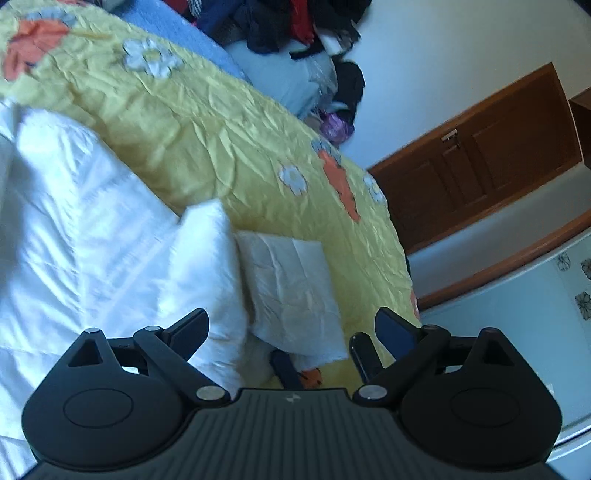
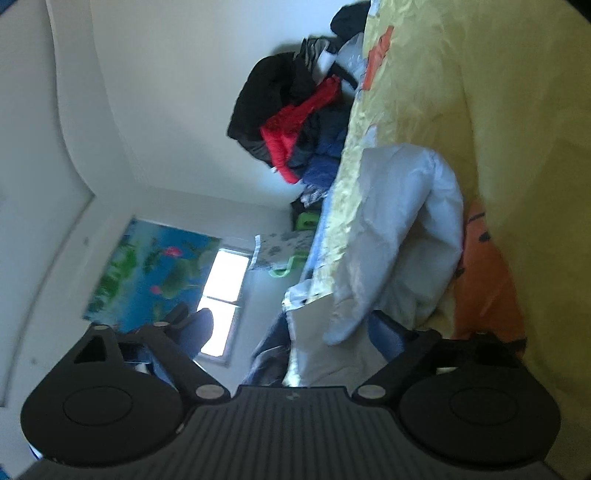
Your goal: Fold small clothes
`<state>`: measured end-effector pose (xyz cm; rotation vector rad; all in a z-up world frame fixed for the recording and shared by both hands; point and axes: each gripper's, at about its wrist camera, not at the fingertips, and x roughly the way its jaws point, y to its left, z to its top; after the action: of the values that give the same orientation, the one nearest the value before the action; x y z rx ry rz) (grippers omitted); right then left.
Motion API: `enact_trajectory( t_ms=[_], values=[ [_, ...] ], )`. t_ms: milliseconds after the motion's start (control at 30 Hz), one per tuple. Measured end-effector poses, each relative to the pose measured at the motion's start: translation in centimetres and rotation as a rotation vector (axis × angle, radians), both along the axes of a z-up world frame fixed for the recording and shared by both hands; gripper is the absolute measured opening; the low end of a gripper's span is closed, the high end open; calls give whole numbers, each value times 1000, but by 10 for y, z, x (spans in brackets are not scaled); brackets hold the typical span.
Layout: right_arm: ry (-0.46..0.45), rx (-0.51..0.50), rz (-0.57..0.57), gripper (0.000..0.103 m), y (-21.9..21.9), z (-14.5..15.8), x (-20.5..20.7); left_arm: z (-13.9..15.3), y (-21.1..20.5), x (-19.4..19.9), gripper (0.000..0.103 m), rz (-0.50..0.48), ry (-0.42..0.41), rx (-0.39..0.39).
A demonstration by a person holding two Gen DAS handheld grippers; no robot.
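1. The left gripper [image 1: 291,332] hovers low over the bed, its jaws spread wide apart with nothing between them; a dark gripper finger [image 1: 286,369] of the other tool shows just below the cloth in the gap.

2. The right gripper [image 2: 291,332], tilted sideways so the room appears rotated, also has its jaws apart; pale fabric lies across the gap between them, but no clamp on it can be made out.

3. A small folded white cloth [image 1: 291,280] lies flat on the yellow bedspread [image 1: 184,125], directly ahead of the left gripper and touching the larger cloth beside it.

4. A big white garment [image 1: 92,229], rumpled and shiny, spreads over the left side of the bed; in the right wrist view the same white garment [image 2: 402,229] bunches up on the bedspread [image 2: 517,110] beside an orange patch [image 2: 487,288].

5. Farther off, white flowers [image 1: 151,57] and orange shapes [image 1: 341,181] dot the bedspread.

6. At the far end sits a heap of dark clothes [image 1: 280,26], seen with a red piece [image 2: 303,125] from the right wrist.

7. Beyond, a brown wooden door [image 1: 480,162], a bright window [image 2: 225,295] and a blue floral poster [image 2: 147,266] line the pale walls.
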<state>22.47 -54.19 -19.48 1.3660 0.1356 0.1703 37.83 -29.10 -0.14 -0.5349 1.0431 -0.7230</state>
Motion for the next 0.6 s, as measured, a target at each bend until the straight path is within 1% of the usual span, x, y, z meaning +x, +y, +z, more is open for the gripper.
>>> enact_trajectory(
  t_ms=[67,167,200,233,267,300,333,367,433,467,533,600],
  values=[
    [-7,27,-13,86,-2,-2,1,1,10,2,97,14,5,-10],
    [2,24,-57,80,-3,-5,4,-1,19,3,97,24,16,-13],
    [13,14,-71,75,-2,-5,7,-3,19,3,97,26,18,-8],
    [37,-2,-79,66,-1,-5,10,-4,20,4,97,27,22,-6],
    [60,-12,-84,59,0,-7,11,-6,20,4,97,27,28,-6],
    [82,-4,-93,48,1,-10,12,-8,20,4,97,26,32,-6],
    [90,31,-102,41,-1,-15,13,-10,19,4,97,26,35,-2],
    [85,67,-107,41,-3,-20,12,-10,18,4,97,26,37,1],
    [58,111,-91,31,-7,-24,12,-11,16,4,97,19,39,1],
    [48,122,-86,28,-8,-26,12,-11,15,4,97,15,43,-5],
    [6,186,-63,14,-9,-31,13,-7,11,3,97,0,43,-31],
    [-65,304,-30,13,-11,-41,14,-3,5,1,97,-15,37,-51]
  ],
)
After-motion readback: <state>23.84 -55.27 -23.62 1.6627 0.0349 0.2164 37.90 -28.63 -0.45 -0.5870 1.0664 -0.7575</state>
